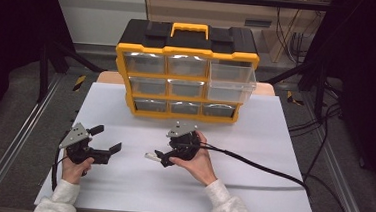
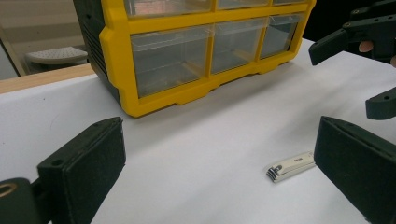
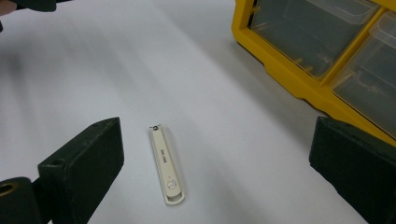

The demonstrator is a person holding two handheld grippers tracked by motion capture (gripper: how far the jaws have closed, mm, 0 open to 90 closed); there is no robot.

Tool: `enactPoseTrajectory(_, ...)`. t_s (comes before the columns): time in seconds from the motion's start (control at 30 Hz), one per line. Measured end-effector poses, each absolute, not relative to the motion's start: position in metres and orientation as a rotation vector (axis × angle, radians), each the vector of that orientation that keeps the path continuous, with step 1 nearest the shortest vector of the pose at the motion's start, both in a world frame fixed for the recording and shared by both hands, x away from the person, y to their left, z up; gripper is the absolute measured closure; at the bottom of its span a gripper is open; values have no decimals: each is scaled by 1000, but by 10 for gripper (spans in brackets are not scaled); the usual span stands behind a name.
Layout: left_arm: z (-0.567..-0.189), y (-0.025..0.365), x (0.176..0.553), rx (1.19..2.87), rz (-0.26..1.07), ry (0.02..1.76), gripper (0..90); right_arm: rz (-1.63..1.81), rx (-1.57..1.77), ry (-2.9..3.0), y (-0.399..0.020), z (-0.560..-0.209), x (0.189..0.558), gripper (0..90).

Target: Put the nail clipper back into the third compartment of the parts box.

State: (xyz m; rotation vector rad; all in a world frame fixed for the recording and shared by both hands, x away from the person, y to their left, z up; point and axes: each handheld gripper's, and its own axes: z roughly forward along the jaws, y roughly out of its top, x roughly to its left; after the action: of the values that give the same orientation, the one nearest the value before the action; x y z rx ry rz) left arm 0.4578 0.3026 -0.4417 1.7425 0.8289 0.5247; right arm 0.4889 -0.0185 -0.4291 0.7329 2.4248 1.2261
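Nail clipper [image 3: 166, 164] lies flat on the white table [image 1: 252, 155], front half, roughly mid-width, well in front of the drawer cabinet. Cream-coloured, slim, small print on top; in the high view it shows as a pale sliver [image 1: 152, 156] just left of the right gripper.

Right gripper [image 1: 164, 159] held in the person's right hand [image 1: 197, 162], low over the table near its centre, pointing left. Jaws wide open, nothing between the pads; in the right gripper view the clipper sits on the table between the two jaws, closer to the left one, not touched.

Left gripper [image 1: 107, 139] in the left hand [image 1: 75, 168], near the front-left corner of the table, pointing right toward the clipper. Jaws open, empty. In the left gripper view the clipper [image 2: 290, 166] lies just beside the right-hand jaw, apart from it.

Yellow and black drawer cabinet [image 1: 185, 76] stands at the back edge of the table, three rows of clear drawers. One drawer [image 1: 231, 83] on its right side is pulled out; contents cannot be told. Black cable [image 1: 262, 166] trails from the right gripper toward the right edge of the table.
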Motion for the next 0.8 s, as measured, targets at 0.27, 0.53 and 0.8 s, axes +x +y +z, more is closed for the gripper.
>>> enactPoseTrajectory(0.27,-442,303,458,1742,527,830,16,1201,709,2465,-11,-434,492,44)
enactPoseTrajectory(0.53,-441,303,458,1742,528,829,16,1174,681,2520,-1,-441,493,54)
enactPoseTrajectory(0.8,-442,303,458,1742,527,830,16,1179,695,2559,4,-450,497,86)
